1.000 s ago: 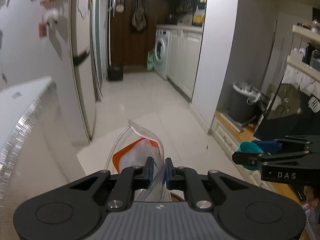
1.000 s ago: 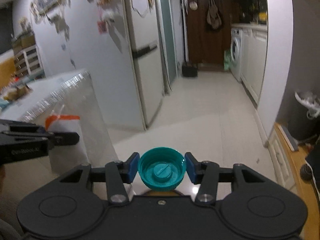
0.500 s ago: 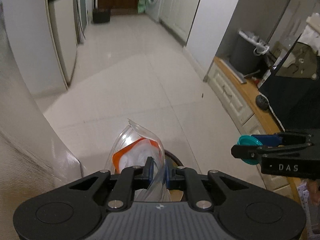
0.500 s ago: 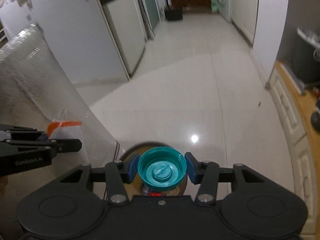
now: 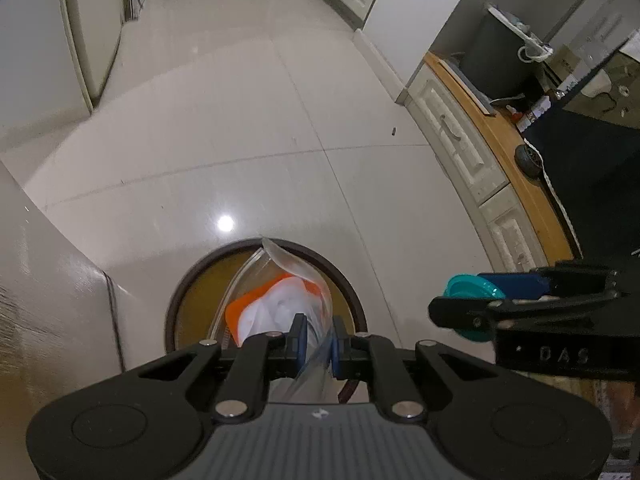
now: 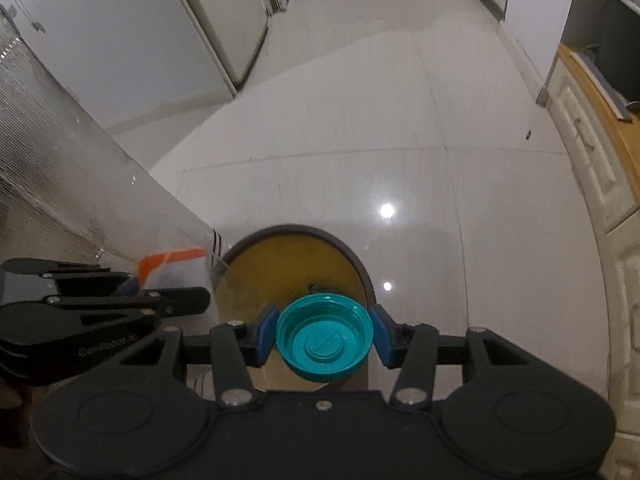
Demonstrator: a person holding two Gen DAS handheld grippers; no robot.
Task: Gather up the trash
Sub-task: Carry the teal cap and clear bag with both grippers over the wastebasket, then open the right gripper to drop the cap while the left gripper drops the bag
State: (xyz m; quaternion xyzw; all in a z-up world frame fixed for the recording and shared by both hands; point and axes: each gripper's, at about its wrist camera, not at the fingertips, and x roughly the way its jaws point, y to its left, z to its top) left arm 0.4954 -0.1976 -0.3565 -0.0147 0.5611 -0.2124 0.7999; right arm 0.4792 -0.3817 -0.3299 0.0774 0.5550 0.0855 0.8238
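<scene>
Both tools point steeply downward, side by side: the left hand-held gripper (image 5: pixel 316 338) with blue pads pinched nearly together, the right hand-held gripper (image 6: pixel 325 338) with pads spread wider, clamped.

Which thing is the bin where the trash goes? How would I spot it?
Look down at the shiny white floor, right below both grippers. The bin is the round one with a dark brown rim and yellowish inside, open at the top. Nothing else on the floor is round.

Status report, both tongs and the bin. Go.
Left tongs shut on clear plastic bag, over round bin. Right tongs shut on teal cap, above bin's near edge. Bin mouth open, nothing blocking.
</scene>
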